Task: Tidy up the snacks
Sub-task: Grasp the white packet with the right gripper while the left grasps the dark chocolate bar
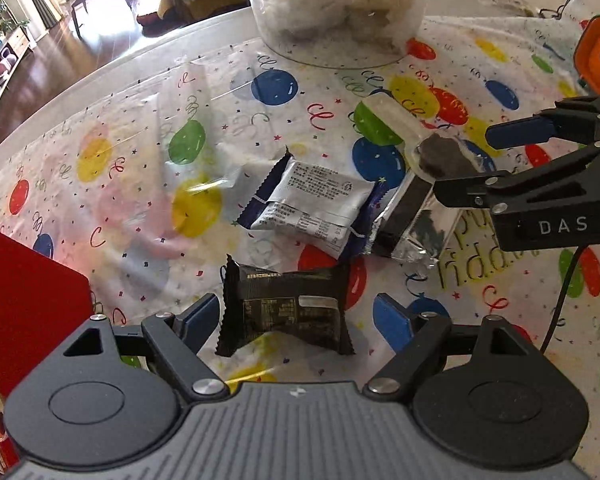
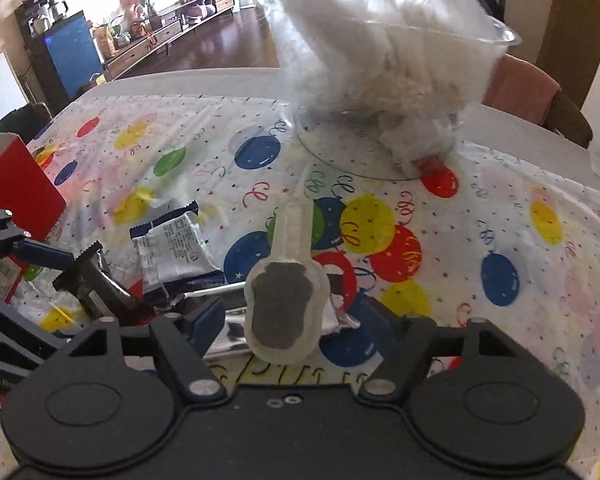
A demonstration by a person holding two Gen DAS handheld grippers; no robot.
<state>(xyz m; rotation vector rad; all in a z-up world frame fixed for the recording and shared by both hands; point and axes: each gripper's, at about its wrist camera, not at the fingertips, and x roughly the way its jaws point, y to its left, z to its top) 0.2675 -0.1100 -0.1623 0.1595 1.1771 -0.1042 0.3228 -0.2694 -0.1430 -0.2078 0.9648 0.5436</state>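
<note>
A: Where are the snacks?

B: Loose on the balloon-print tablecloth (image 1: 148, 128). A black packet (image 1: 286, 308) lies between the spread fingers of the left gripper (image 1: 300, 320); its blue pads are not pressing on it, so that gripper is open and holds nothing.

A: And the right gripper (image 2: 290, 320)?

B: Its fingers stand on either side of a clear pouch with a dark piece inside (image 2: 286, 304), with gaps showing on both sides. It looks open around the pouch, not clamped.

A: Anything else nearby?

B: A silver and blue packet (image 1: 320, 204) lies just beyond the black one, touching a silver wrapper (image 1: 414, 224) under the pouch. A clear tub (image 2: 384, 76) of pale snacks stands farther back. A red box (image 1: 28, 304) sits at the left edge.
</note>
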